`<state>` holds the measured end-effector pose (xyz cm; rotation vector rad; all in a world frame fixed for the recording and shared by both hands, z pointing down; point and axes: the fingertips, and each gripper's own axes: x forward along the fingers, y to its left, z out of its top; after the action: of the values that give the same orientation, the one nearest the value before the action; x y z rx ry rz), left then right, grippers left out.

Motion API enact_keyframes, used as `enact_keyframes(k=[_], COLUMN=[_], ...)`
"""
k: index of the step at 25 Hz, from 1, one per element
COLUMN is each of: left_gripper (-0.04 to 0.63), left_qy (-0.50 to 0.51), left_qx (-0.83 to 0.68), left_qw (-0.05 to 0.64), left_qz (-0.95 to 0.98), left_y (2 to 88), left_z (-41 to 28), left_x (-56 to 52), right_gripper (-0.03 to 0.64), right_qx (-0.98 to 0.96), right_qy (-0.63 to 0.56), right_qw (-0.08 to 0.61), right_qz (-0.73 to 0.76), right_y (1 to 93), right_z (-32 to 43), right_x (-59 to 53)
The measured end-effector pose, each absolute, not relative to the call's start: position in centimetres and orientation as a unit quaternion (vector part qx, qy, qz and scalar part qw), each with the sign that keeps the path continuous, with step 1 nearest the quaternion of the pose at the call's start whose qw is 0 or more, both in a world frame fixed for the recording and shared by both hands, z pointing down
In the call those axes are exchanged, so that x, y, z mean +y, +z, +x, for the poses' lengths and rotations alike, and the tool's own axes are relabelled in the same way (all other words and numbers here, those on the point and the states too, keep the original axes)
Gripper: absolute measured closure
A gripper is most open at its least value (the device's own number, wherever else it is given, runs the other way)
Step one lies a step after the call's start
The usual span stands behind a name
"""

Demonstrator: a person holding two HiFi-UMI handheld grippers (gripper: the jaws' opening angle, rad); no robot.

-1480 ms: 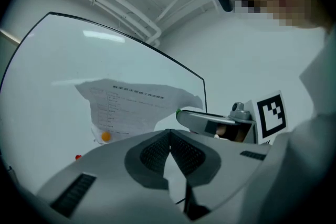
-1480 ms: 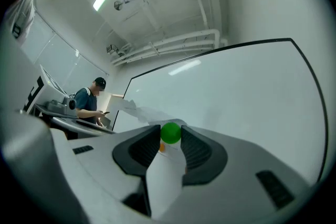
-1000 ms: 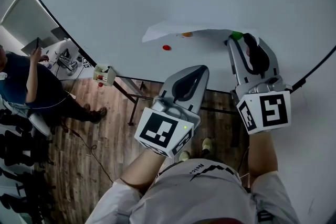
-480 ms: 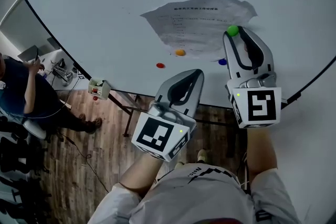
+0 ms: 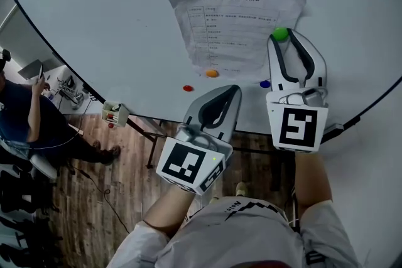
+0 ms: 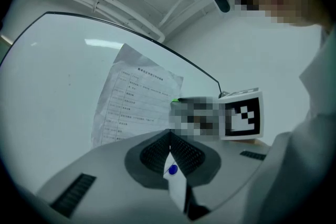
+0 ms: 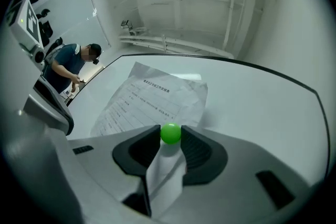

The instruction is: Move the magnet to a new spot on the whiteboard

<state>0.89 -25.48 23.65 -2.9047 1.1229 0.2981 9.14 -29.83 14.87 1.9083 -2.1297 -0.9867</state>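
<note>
A green ball magnet sits at the right edge of a printed sheet on the whiteboard. My right gripper is shut on this green magnet, one pad on each side. On the board below the sheet are an orange magnet, a red magnet and a blue magnet. My left gripper is shut on nothing, held just off the board's lower edge.
A person in a dark shirt stands at the left, beyond the board's edge. A small box of markers hangs at the board's lower rim. The board's stand legs and wooden floor lie below.
The head view has tilted up, so the whole sheet and more of the board now show. My right gripper stays shut on the green magnet; the left gripper has barely moved.
</note>
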Motion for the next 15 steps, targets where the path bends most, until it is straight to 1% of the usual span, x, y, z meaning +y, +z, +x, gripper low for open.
enact_keyframes(k=[15], left_gripper=[0.584], left_qy=[0.095], left_qx=[0.353], left_qw=[-0.003], left_qz=[-0.931], left_y=[24.1], left_z=[0.5], left_x=[-27.8], right_gripper=[0.486], right_qx=[-0.677], right_qy=[-0.317], right_qw=[0.091], right_qz=[0.658], right_y=[14.8], right_z=[9.6], right_x=[-31.8])
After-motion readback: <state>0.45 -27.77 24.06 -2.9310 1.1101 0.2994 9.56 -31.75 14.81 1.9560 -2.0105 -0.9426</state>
